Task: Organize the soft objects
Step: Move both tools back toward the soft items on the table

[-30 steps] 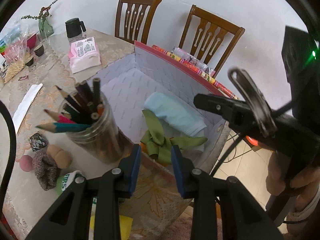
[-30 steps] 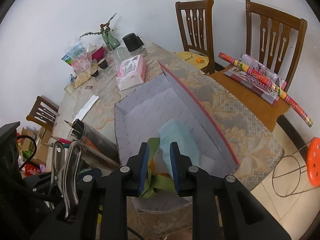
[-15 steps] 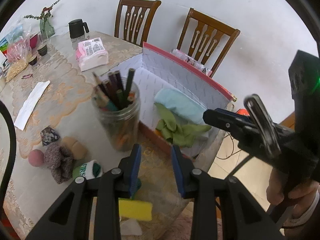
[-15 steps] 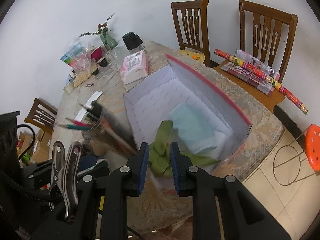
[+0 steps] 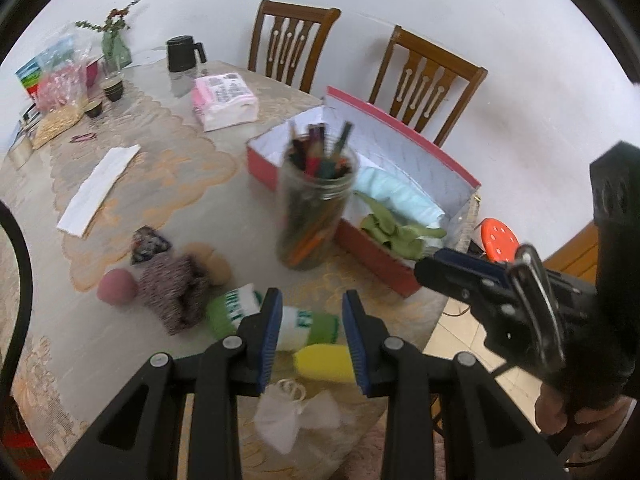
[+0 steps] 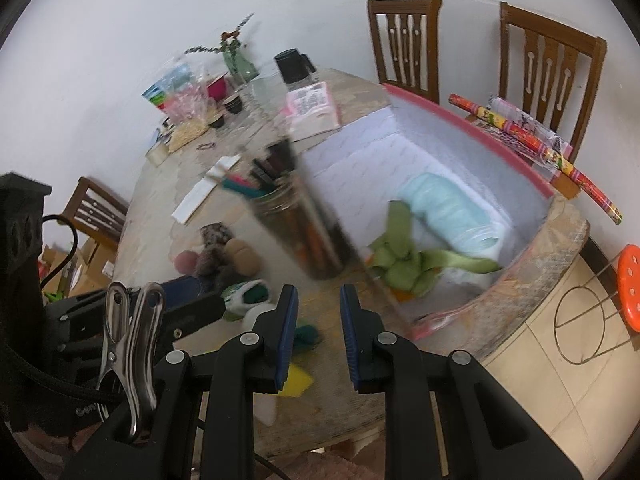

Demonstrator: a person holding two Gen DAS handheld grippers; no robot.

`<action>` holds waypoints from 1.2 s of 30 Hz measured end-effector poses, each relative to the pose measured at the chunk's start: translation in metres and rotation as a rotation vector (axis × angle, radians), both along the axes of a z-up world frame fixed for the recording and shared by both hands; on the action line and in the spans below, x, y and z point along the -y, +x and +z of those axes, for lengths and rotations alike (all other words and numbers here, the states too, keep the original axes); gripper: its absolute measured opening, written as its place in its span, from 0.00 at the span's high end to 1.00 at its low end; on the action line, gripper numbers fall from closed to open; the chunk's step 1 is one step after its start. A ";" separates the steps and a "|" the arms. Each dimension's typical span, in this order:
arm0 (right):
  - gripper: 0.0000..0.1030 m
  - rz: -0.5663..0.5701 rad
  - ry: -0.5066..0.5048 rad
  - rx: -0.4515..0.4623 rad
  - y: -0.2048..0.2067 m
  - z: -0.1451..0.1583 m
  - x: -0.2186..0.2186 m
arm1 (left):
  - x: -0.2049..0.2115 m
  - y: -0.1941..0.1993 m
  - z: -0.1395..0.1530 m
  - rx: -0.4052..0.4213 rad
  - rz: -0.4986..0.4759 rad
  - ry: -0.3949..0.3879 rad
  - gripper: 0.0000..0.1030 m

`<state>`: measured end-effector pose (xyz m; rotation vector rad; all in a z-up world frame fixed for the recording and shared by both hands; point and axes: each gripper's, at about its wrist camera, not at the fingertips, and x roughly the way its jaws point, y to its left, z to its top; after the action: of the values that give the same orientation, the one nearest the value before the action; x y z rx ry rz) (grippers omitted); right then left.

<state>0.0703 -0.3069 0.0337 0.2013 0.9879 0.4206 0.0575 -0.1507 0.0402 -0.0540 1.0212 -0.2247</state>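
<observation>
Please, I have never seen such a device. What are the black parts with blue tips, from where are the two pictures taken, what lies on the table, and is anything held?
A person holds two hand grippers; each carries a camera looking along its fingers. The left gripper and the right gripper are open and hold nothing. On the table stand a jar of pencils and a red box containing a green ribbon and a light blue cloth. Nearer lie rolled socks, a yellow sponge and white gauze.
</observation>
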 end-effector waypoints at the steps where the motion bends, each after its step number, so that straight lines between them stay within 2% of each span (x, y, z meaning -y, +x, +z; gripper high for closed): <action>1: 0.78 0.008 -0.004 0.000 -0.002 0.000 -0.005 | -0.005 -0.002 0.001 0.003 0.006 0.000 0.69; 8: 0.78 0.051 -0.017 -0.004 -0.014 -0.001 -0.037 | -0.039 -0.012 0.000 0.004 0.046 0.002 0.69; 21: 0.78 0.143 -0.056 -0.020 -0.024 -0.005 -0.098 | -0.096 -0.008 -0.020 -0.034 0.104 -0.006 0.69; 30: 0.78 0.213 -0.070 -0.037 -0.018 -0.010 -0.138 | -0.149 0.006 -0.034 -0.062 0.196 -0.023 0.69; 36: 0.78 0.232 -0.063 -0.058 -0.015 -0.016 -0.157 | -0.184 0.028 -0.056 -0.105 0.272 -0.040 0.69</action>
<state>0.0550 -0.1496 0.0173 0.0416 1.0849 0.5969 0.0853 0.0334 -0.0157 -0.2417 1.1015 0.0063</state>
